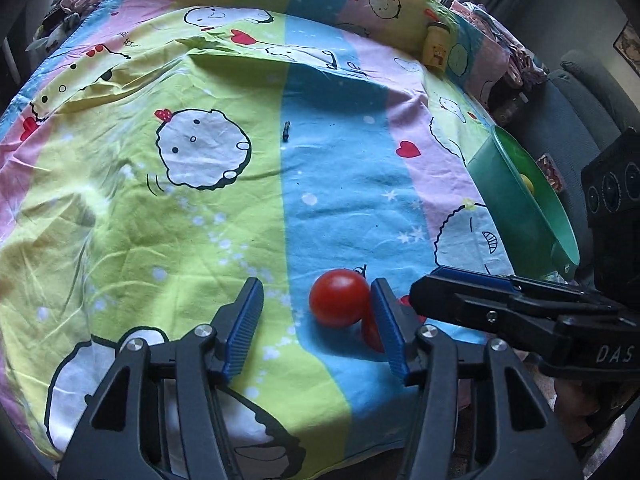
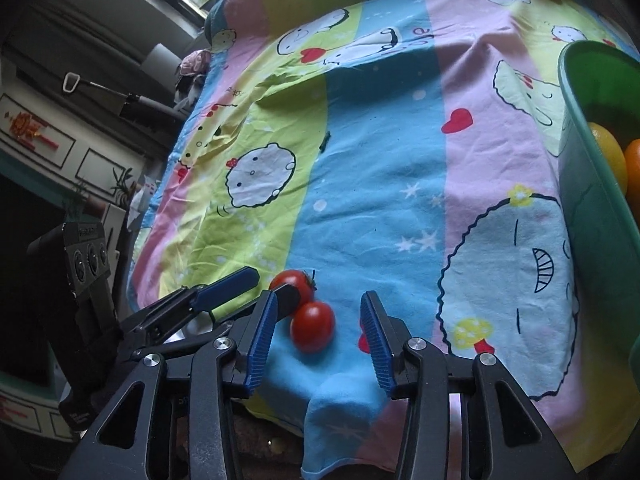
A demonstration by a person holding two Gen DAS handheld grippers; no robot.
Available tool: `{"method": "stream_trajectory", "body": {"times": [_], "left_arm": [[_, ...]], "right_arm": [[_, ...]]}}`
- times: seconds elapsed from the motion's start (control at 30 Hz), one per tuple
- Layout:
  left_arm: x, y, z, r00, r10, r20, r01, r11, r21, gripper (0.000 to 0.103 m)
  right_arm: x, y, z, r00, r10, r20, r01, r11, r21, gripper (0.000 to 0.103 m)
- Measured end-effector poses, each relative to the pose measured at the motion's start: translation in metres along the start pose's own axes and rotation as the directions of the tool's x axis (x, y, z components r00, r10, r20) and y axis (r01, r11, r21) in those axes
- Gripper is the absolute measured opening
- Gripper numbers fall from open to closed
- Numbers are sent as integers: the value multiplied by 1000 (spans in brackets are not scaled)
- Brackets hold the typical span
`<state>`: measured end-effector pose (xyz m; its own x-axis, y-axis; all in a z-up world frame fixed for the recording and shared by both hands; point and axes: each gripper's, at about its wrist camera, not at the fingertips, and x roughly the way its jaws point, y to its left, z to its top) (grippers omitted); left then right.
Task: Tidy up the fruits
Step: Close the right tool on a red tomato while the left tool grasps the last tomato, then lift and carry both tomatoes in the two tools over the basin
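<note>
Inspector: Left gripper (image 1: 316,320) sat nearest its lens. State of its jaws?

Assessor: Released and spread wide. The stemmed tomato (image 1: 339,298) lay between them, close against the right-hand pad, on the blue stripe of the sheet (image 1: 200,240) covering the worktop. Neither pad was seen to press it.

Inspector: And the right gripper (image 2: 320,336)?

Assessor: Likewise released. The second tomato (image 2: 313,326) lay between its jaws, nearer the left pad. The two fruits touched, at 6 o'clock near the worktop's front edge.

Inspector: Why that arrangement?

Assessor: In my judgement, each gripper was set astride one fruit to take it separately. The jaws crossed at the pair, so crowding was a risk.

Inspector: Destination?

Assessor: Presumably the green bowl (image 2: 580,200) at 3 o'clock, already holding a lemon (image 2: 608,152) and an orange (image 2: 634,160).

Inspector: Anything obscured?

Assessor: In the left wrist view the second tomato was mostly hidden behind a jaw. The bowl was cut off by the right wrist frame, so its full contents could not be told. A yellow jar (image 1: 436,46) at 1 o'clock was too small to read. A small dark object (image 1: 285,131) at 12 o'clock could not be identified.
</note>
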<state>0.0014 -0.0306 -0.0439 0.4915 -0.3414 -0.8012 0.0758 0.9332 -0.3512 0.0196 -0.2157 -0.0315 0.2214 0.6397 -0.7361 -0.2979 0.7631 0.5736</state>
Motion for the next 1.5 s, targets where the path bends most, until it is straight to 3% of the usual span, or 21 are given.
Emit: {"method": "stream_trajectory", "body": {"times": [0.37, 0.43, 0.53, 0.73, 0.9, 1.07, 1.1, 1.5], "left_arm": [[-18, 20, -6, 999, -5, 33, 7, 998, -59, 51], [-19, 22, -6, 999, -15, 37, 17, 998, -61, 50], [-18, 21, -6, 999, -25, 32, 27, 998, -60, 50], [-9, 10, -5, 999, -50, 9, 50, 998, -26, 50], [2, -4, -2, 999, -46, -13, 47, 999, 21, 49], [12, -12, -1, 999, -43, -18, 44, 997, 56, 35], [12, -13, -1, 999, -37, -16, 38, 998, 55, 31], [10, -16, -4, 1000, -16, 3, 16, 999, 48, 32]], "right_arm": [[22, 6, -2, 998, 15, -58, -14, 1000, 22, 41], [25, 6, -2, 998, 18, -63, -16, 1000, 25, 35], [27, 6, -2, 998, 12, -55, -11, 1000, 21, 28], [21, -4, 2, 1000, -11, -16, 12, 998, 61, 28], [6, -19, 8, 995, -92, 43, 87, 991, 105, 28], [-3, -26, 13, 971, -220, 93, 210, 972, 107, 28], [-2, -26, 13, 969, -229, 91, 220, 970, 103, 28], [1, -23, 13, 965, -244, 94, 236, 968, 88, 28]]}}
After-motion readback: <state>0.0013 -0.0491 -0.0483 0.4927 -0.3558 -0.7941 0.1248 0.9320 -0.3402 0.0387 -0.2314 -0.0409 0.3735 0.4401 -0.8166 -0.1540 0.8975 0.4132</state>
